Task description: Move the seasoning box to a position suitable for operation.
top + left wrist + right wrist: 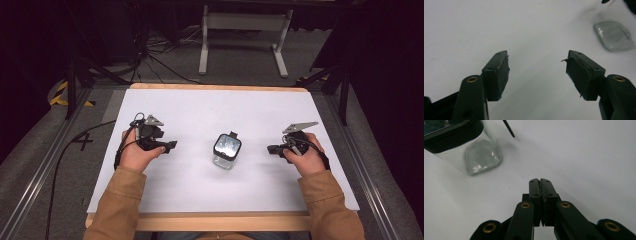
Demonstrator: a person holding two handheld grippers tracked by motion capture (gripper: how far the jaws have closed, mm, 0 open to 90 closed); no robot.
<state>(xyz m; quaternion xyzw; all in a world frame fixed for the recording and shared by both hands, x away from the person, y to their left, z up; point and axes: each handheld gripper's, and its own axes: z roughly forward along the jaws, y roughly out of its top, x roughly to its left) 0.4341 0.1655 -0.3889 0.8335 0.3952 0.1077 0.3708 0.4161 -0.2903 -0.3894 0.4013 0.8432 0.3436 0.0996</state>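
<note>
Glass jar (226,151) with its black lid stands mid-table between my hands. My left gripper (537,68) gapes wide and empty; my right gripper (540,185) is pinched closed on nothing. Slick glass could skid or tip if nudged.

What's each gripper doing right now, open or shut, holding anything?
Left gripper: open, jaws wide apart, nothing between them.
Right gripper: shut, jaws pressed together, empty; the glass jar stands apart from it.
</note>
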